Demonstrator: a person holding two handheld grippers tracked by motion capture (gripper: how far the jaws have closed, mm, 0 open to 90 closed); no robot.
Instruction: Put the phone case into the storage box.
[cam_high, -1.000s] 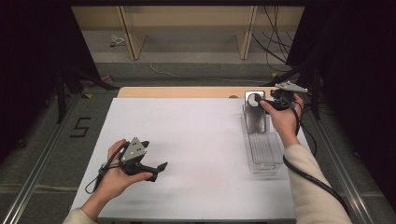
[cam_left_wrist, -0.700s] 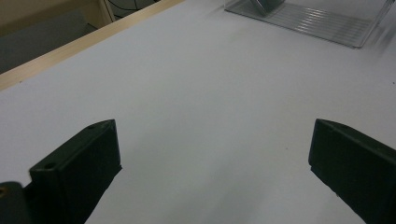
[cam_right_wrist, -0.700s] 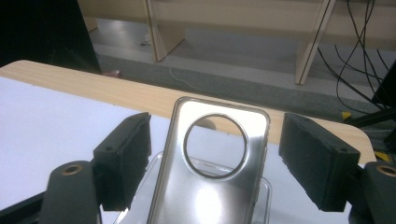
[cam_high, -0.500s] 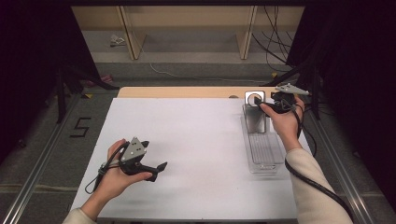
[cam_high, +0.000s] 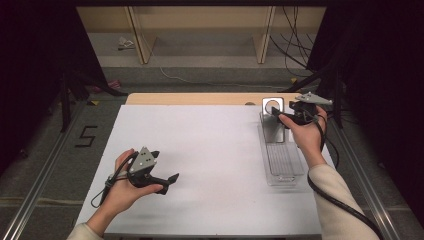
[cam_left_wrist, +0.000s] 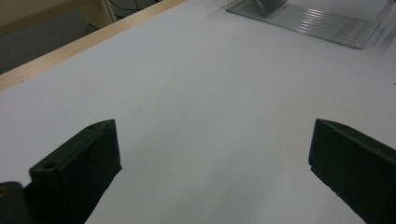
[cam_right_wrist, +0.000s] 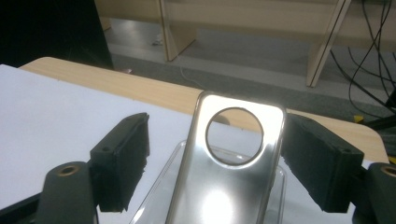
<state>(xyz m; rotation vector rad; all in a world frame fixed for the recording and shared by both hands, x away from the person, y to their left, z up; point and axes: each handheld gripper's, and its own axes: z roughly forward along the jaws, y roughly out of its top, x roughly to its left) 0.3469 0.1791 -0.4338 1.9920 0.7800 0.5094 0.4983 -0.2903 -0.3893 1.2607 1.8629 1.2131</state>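
My left tool idle, my right tool at the phone case.
At seven o'clock on the white surface (cam_high: 215, 150) my left tool (cam_high: 170, 181) rests with jaws wide, nothing between them. At two o'clock my right tool (cam_right_wrist: 215, 154) gapes around the shiny phone case (cam_right_wrist: 229, 172), which stands upright in the clear tray (cam_high: 282, 162); the right jaw is just beside its edge, the left apart.
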